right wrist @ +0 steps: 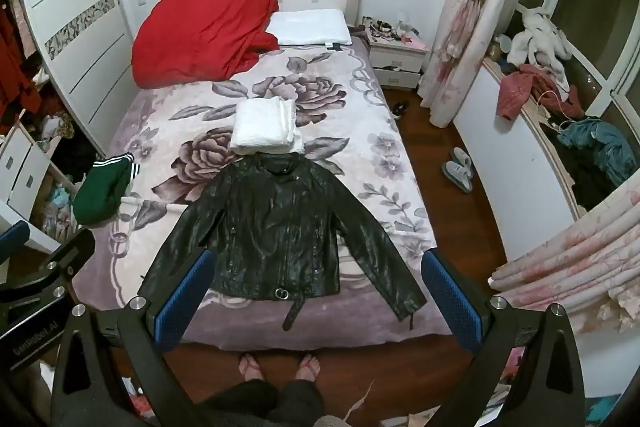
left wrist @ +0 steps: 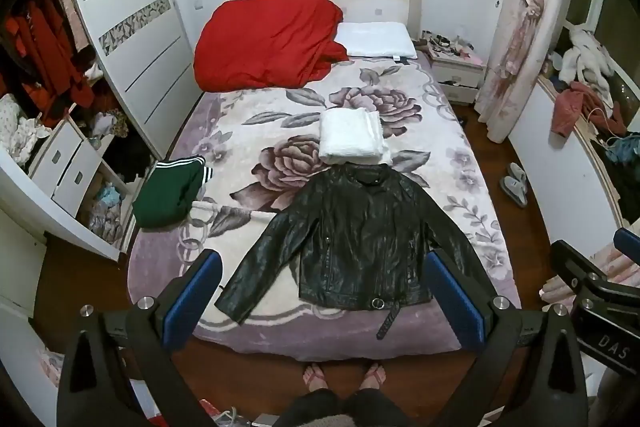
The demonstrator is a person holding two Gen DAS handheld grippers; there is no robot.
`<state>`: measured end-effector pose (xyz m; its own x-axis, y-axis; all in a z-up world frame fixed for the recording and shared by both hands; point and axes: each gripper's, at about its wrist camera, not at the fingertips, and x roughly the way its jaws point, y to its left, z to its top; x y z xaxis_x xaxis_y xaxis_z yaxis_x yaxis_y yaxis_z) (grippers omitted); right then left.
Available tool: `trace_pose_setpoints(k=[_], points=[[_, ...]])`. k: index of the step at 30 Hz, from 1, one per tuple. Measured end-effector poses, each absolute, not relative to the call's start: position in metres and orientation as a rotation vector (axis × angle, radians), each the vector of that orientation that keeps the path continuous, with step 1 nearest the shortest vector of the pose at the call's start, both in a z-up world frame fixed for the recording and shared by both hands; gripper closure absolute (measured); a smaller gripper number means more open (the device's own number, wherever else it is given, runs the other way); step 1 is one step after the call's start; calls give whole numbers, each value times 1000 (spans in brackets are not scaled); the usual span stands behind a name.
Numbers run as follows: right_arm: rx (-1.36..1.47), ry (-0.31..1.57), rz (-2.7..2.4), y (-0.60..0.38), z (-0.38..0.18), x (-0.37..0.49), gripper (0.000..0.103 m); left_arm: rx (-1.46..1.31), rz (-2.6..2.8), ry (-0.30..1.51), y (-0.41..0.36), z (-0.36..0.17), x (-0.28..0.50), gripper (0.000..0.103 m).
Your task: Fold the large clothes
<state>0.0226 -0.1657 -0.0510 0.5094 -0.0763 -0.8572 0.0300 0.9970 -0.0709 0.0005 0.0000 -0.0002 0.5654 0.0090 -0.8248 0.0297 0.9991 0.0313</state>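
A black leather jacket (left wrist: 356, 239) (right wrist: 276, 227) lies flat on the bed, front up, sleeves spread, hem and belt buckle toward the foot end. My left gripper (left wrist: 322, 267) hangs high above the foot of the bed, jaws wide open with nothing between its blue pads (left wrist: 192, 291). My right gripper (right wrist: 316, 267) hovers beside it, equally open and empty. Each gripper shows at the edge of the other's view. A folded white garment (left wrist: 352, 137) (right wrist: 266, 127) sits just beyond the jacket's collar. A folded green garment with white stripes (left wrist: 170, 191) (right wrist: 104, 189) rests at the bed's left edge.
The bed (left wrist: 240, 131) carries a floral blanket, a red duvet (left wrist: 264, 39) and a white pillow (left wrist: 376, 39) at the headboard. The person's feet in sandals (left wrist: 344, 377) stand at the bed's foot. An open wardrobe (left wrist: 48, 67) lies left; slippers (left wrist: 514, 183), nightstand (left wrist: 456, 71) and cluttered sill right.
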Motion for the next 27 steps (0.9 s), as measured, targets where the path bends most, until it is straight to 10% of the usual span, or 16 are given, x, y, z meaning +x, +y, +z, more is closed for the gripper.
trace_pose_setpoints(k=[27], points=[[-50, 1037, -57, -160, -46, 24, 0, 42, 12, 945, 13, 14, 1, 0]])
